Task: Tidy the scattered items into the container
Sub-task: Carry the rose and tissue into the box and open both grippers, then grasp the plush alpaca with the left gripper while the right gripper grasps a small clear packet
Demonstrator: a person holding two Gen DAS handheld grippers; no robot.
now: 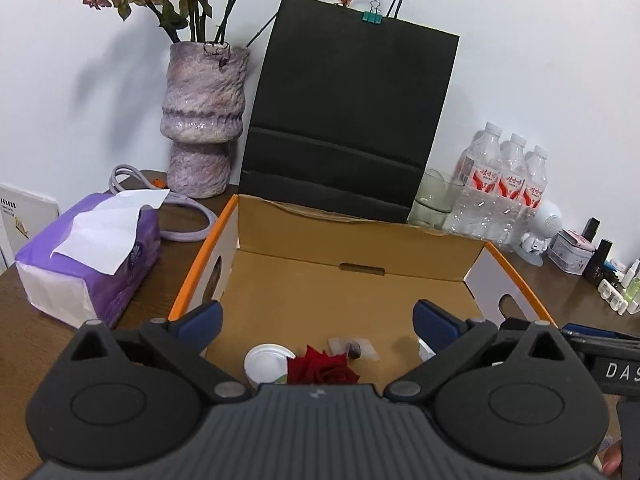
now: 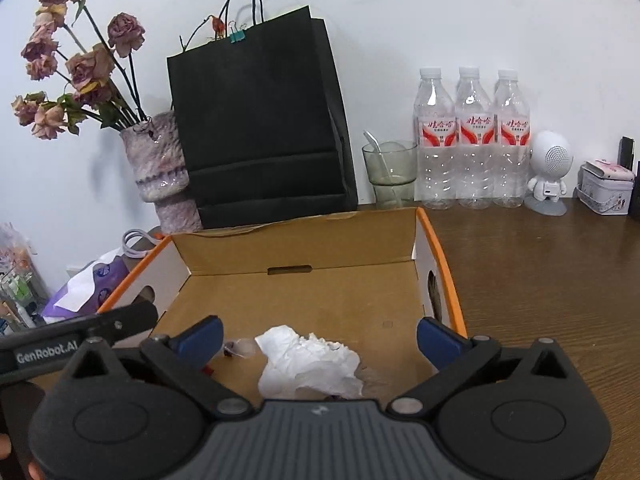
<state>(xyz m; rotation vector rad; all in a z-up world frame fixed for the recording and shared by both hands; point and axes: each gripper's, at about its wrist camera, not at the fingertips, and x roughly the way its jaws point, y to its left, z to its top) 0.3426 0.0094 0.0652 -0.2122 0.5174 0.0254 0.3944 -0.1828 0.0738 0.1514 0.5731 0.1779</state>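
While both tools hang above the near end of the cardboard box (image 1: 352, 292), each looks forward and slightly down into it. The left gripper (image 1: 318, 322) has its blue-padded jaws spread wide with nothing between them; the right gripper (image 2: 320, 334) is spread just as wide and is also empty. They sit side by side, close enough that each shows at the edge of the other's view.

On the box floor, the left wrist view shows a white cup (image 1: 266, 364) touching a red rose (image 1: 322, 370), with a small clear packet (image 1: 354, 348) holding something dark just behind the rose. The right wrist view shows a crumpled white tissue (image 2: 310, 366) lying in the box beneath the open jaws.

That orange-edged box rests on a dark brown wooden table (image 2: 540, 272) against a white wall. Behind it stands a black paper bag (image 1: 348, 120) with a teal binder clip (image 1: 373, 17) on its rim. Left of the bag is a mottled purple vase (image 1: 202, 120) of dried roses, with a purple tissue pack (image 1: 92, 252) nearer. To the right stand a glass (image 2: 390, 174), three water bottles (image 2: 474, 140), a white robot figure (image 2: 550, 172) and a small tin (image 2: 606, 188).
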